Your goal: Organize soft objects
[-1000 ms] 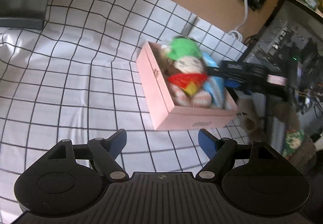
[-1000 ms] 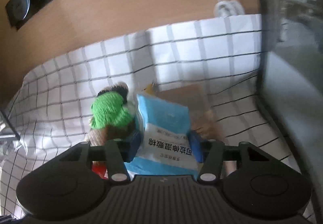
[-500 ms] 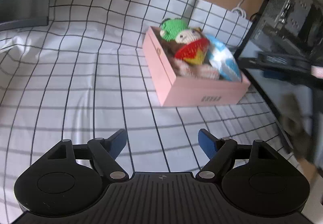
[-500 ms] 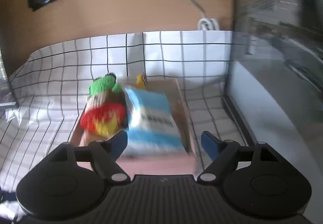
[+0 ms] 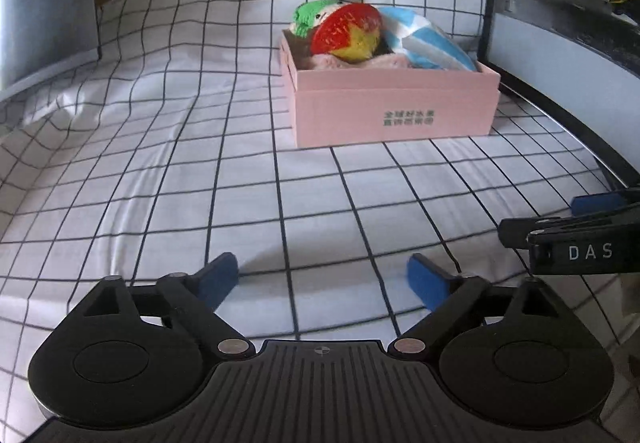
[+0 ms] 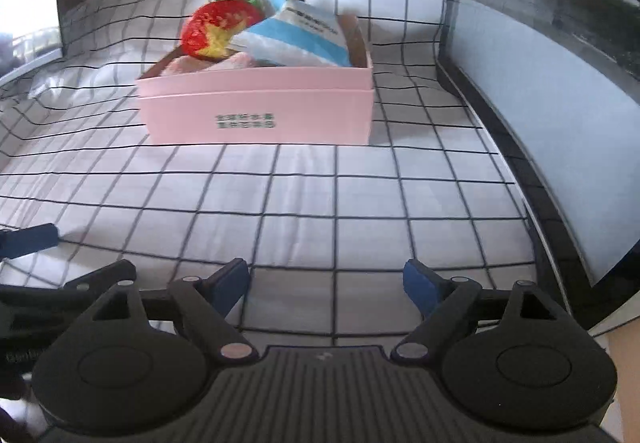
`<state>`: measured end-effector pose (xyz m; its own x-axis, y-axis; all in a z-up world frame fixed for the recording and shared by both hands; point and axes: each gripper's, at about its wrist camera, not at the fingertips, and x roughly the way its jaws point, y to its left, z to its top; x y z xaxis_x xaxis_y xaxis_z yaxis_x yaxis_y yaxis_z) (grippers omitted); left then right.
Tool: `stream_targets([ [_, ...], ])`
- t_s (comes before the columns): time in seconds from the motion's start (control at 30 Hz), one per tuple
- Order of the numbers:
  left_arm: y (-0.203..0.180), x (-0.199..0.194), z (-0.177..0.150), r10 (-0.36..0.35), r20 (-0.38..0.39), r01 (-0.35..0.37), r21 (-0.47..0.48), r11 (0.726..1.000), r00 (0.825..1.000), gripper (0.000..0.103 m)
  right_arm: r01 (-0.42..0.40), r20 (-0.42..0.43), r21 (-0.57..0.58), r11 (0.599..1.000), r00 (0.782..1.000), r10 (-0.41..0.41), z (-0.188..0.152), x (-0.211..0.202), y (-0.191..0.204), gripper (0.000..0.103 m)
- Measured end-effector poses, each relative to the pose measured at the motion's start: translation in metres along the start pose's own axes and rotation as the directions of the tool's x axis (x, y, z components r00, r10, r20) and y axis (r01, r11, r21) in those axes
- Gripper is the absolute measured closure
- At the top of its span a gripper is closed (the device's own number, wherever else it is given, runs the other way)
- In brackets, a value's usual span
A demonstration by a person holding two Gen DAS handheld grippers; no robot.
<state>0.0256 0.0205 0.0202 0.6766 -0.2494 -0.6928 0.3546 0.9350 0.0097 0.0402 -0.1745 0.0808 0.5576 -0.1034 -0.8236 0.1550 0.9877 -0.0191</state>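
checked cloth (image 5: 160,163) bears a pink box (image 5: 394,105) beside a dark case (image 6: 540,55); both tongs (image 5: 322,279) (image 6: 326,283) gape empty

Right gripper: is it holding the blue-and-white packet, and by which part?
Nothing is held. The right gripper is open and empty over the checked cloth; the blue-and-white packet lies in the pink box. The left gripper is open too.
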Motion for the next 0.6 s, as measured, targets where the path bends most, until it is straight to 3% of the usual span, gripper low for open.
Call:
stream_targets([
  [0.07,-0.004,0.005,0.000,0.014,0.017,-0.014,-0.002,1.000,1.000,0.006,0.042,-0.010,0.010,0.999,0.999,-0.041,0.004,0.007,-0.004,0.000],
  [0.23,-0.002,0.017,0.009,0.094,0.029,-0.092,-0.069,0.993,0.995,0.005,0.017,0.008,0.044,0.999,1.000,-0.018,0.004,0.012,-0.016,0.000],
  [0.6,-0.002,0.026,0.016,0.099,0.035,-0.097,-0.072,0.993,0.994,0.005,0.008,0.093,0.035,0.999,0.996,-0.012,0.004,0.018,-0.010,0.000],
])
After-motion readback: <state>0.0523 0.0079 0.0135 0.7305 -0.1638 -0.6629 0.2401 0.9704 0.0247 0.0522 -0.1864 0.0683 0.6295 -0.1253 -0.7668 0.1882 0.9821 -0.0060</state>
